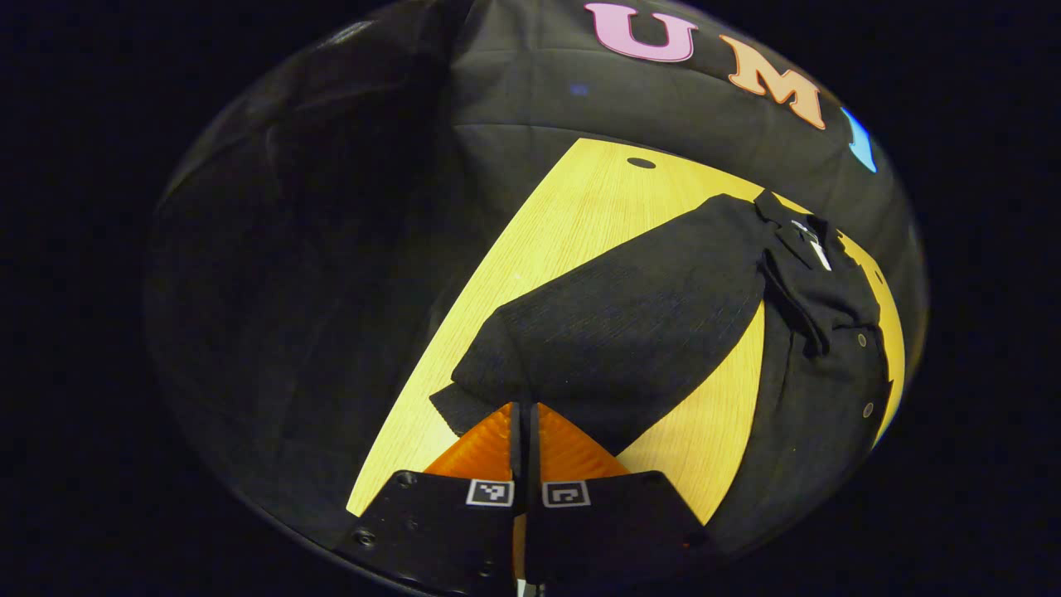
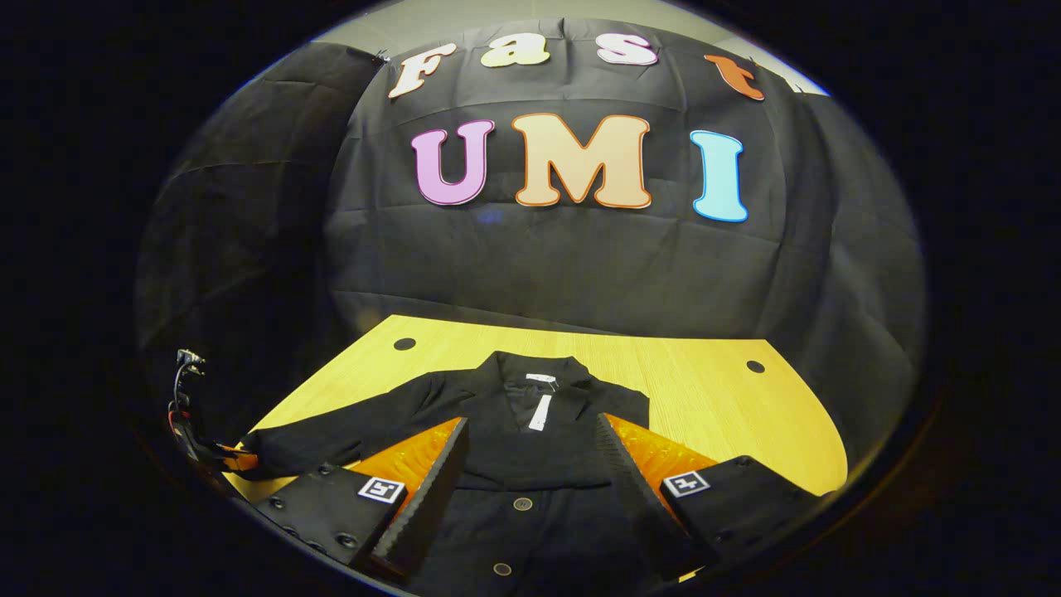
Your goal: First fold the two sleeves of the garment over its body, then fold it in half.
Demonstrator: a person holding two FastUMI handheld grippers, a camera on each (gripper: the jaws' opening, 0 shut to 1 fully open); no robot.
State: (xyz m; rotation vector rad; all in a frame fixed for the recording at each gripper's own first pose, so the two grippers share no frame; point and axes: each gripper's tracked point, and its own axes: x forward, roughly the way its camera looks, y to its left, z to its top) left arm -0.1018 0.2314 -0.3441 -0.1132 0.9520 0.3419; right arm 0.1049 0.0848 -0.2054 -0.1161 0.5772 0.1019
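A black button-front jacket lies flat on the pale yellow wooden surface, collar toward the booth's wall, one sleeve stretched out sideways across the wood. In the left gripper view, the left gripper has its fingers pressed together, pinching the cuff end of that sleeve. In the right gripper view, the right gripper hangs over the jacket's chest with fingers spread wide, holding nothing.

A black buttoned garment lies flat on its back on the worktop, collar toward the far edge with a white tag inside. 1 sleeve stretches straight out sideways, unfolded.
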